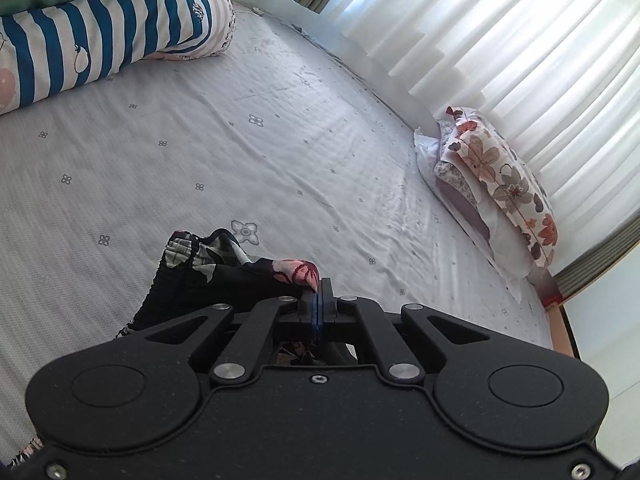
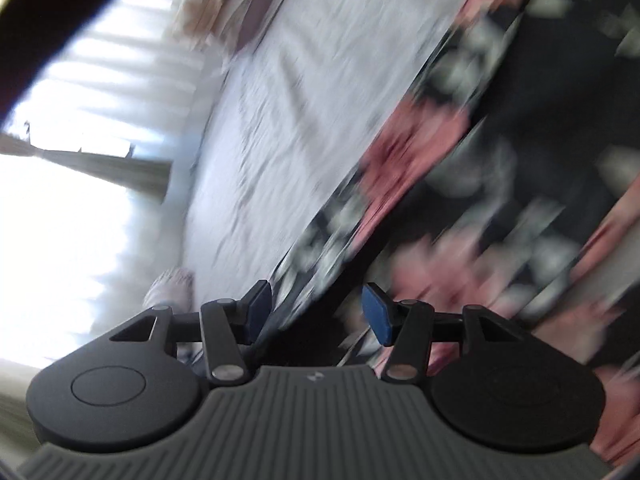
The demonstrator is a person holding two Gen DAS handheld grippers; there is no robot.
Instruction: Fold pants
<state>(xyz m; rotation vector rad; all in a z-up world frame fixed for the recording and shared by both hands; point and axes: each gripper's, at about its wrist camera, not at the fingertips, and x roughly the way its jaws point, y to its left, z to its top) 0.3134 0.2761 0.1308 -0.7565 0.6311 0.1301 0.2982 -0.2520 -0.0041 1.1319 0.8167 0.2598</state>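
Note:
The pants (image 1: pixel 208 276) are black with pink and white flowers. In the left wrist view my left gripper (image 1: pixel 319 298) is shut on a bunched edge of them, and the elastic waistband sticks up to the left of the fingers above the bed sheet (image 1: pixel 280 152). In the right wrist view, which is blurred and tilted, the pants (image 2: pixel 500 168) fill the right half, spread over the sheet (image 2: pixel 288 92). My right gripper (image 2: pixel 316 312) is open, its blue pads (image 2: pixel 376 314) on either side of the pants' edge, not closed on it.
A blue-and-white striped bolster (image 1: pixel 100 40) with folded green bedding lies at the far left. A floral pillow stack (image 1: pixel 492 184) sits at the right edge of the bed below white curtains (image 1: pixel 500 28). The bed's right edge (image 1: pixel 560 336) drops to the floor.

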